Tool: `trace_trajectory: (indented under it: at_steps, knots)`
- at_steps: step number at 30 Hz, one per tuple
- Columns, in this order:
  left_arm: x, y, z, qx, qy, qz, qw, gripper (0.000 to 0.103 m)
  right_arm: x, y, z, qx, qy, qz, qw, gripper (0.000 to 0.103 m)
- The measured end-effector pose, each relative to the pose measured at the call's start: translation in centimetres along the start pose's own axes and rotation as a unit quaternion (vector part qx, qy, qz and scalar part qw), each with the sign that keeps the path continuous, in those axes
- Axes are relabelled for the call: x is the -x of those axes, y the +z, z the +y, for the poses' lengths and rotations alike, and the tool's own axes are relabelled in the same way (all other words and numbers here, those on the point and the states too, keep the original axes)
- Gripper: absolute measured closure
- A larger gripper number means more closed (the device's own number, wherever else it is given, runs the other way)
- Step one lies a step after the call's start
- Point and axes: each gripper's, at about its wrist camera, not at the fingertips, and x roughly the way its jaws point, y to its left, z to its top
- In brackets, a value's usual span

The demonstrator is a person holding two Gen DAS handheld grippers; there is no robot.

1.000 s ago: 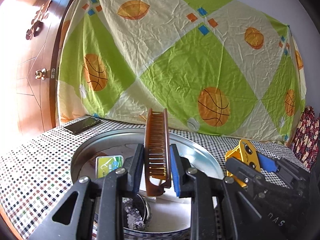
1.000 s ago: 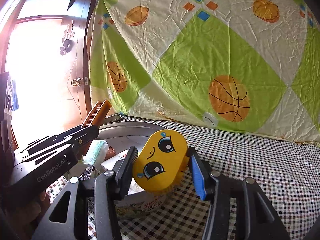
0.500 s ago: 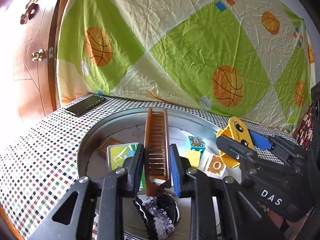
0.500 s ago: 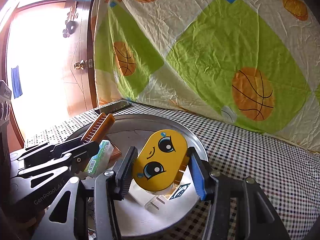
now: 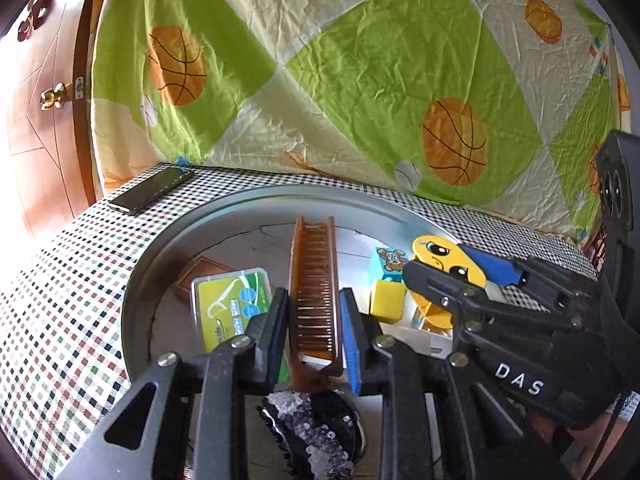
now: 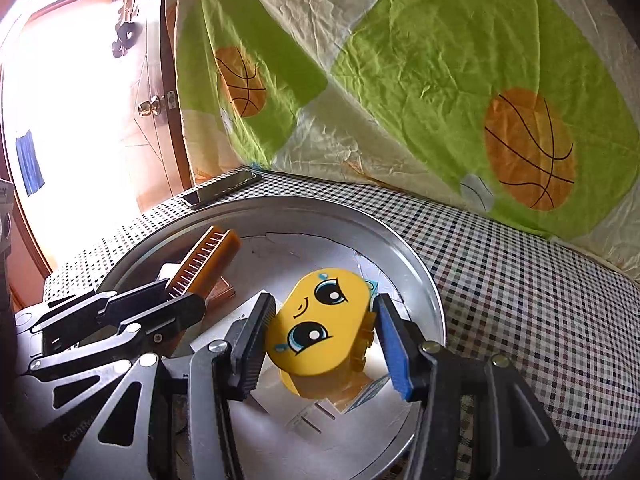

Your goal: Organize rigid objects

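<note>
My left gripper [image 5: 314,312] is shut on a brown comb [image 5: 314,280] and holds it upright over the round metal tray [image 5: 168,240]. My right gripper [image 6: 324,328] is shut on a yellow toy block with a cartoon face [image 6: 320,320], low over the same tray [image 6: 400,240]. In the left wrist view the right gripper [image 5: 460,280] and its yellow block [image 5: 444,256] are at the right. In the right wrist view the left gripper [image 6: 176,300] with the comb [image 6: 204,264] is at the left.
In the tray lie a green-labelled case [image 5: 228,308], a yellow cube [image 5: 386,300], a blue bear block [image 5: 386,262], a brown box [image 5: 200,280] and a dark sequined item [image 5: 316,436]. A phone [image 5: 152,190] lies on the checked tablecloth [image 5: 60,300] behind the tray. A patterned sheet hangs behind.
Both grippers have tilted down and come lower over the tray, each still holding its object. More of the tray's inside shows now.
</note>
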Motion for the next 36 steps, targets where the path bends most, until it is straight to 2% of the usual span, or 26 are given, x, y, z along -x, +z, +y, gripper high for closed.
trace_trajectory:
  at_steps: [2,5,8,10,11,13,14,16,23,30,33,36]
  knots:
    - [-0.1,-0.1,0.0,-0.001,0.000,0.003,1.0000,0.079,0.2,0.1,0.0,0.000,0.000,-0.004,1.000,0.049]
    - [0.2,-0.1,0.0,-0.004,0.008,-0.004,1.0000,0.076,0.8,0.1,-0.3,-0.008,-0.002,-0.015,1.000,0.039]
    - [0.5,0.0,0.1,-0.004,0.014,-0.008,0.9999,0.064,1.4,0.1,-0.7,-0.017,-0.003,-0.022,1.000,0.038]
    - [0.7,0.0,0.4,0.001,0.023,-0.011,0.9997,0.043,1.8,0.1,-1.0,-0.025,-0.007,-0.028,0.999,0.038]
    - [0.8,0.0,0.7,0.005,0.026,-0.013,0.9996,0.036,2.0,0.0,-1.2,-0.030,-0.009,-0.030,0.999,0.037]
    - [1.2,0.0,1.1,0.013,0.034,-0.020,0.9991,0.013,2.5,-0.1,-1.7,-0.044,-0.016,-0.036,0.998,0.031]
    - [1.6,-0.1,1.3,0.015,0.036,-0.025,0.9989,0.009,2.8,-0.2,-1.8,-0.050,-0.016,-0.040,0.998,0.027]
    - [2.3,-0.1,1.3,0.013,0.043,-0.035,0.9984,0.001,3.5,-0.4,-1.9,-0.057,-0.013,-0.048,0.997,0.024]
    - [5.0,-0.1,0.8,-0.001,0.052,-0.056,0.9971,0.001,6.4,-0.6,-0.8,-0.046,-0.028,-0.080,0.995,0.024]
    - [7.4,0.1,0.6,-0.003,0.070,-0.070,0.9951,0.001,9.2,-0.7,0.2,-0.021,-0.058,-0.111,0.992,0.016]
    - [8.4,0.2,0.8,0.003,0.073,-0.075,0.9945,0.000,10.5,-0.6,0.6,-0.014,-0.056,-0.124,0.991,0.012]
    - [9.1,0.4,1.3,0.012,0.061,-0.071,0.9955,0.000,11.5,-0.5,1.2,-0.007,-0.047,-0.131,0.990,0.007]
